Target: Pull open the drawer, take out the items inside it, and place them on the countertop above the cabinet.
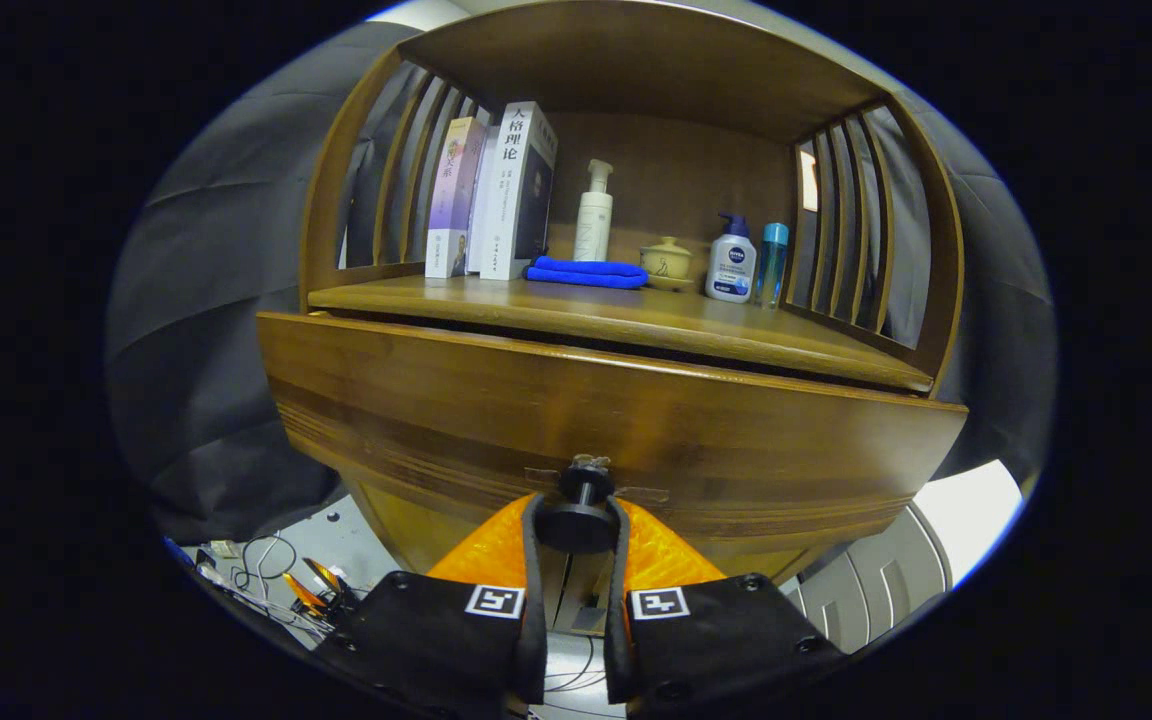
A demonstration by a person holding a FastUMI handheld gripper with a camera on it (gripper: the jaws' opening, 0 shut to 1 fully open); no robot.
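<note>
Your gripper [577, 525] sits right at the drawer front, and its jaws are drawn in close on either side of the round dark knob [577, 522], with both fingers pressing against the knob's disc. The knob stands out from the wood on a short stem, with a small patch of tape or a plate behind its base.

The drawer [596, 420] is a wide, warm brown wooden panel with darker grain bands running along its lower part. Its top edge stands forward of the shelf above, so a narrow dark gap shows between them; you cannot see into it from here.

Just above that gap lies the tabletop [556, 305] of the cabinet, a smooth wooden board under a curved hood with slatted sides. On it, from your left, stand upright books [492, 195], then a folded blue cloth [586, 272] lying flat, a tall white pump bottle [594, 215] behind it, a small tan lidded pot [667, 262], a squat white pump bottle with a blue top [732, 260], and a slim blue bottle [772, 262] touching or just beside it.

Down by your left finger, cables [266, 575] trail over a pale floor.
</note>
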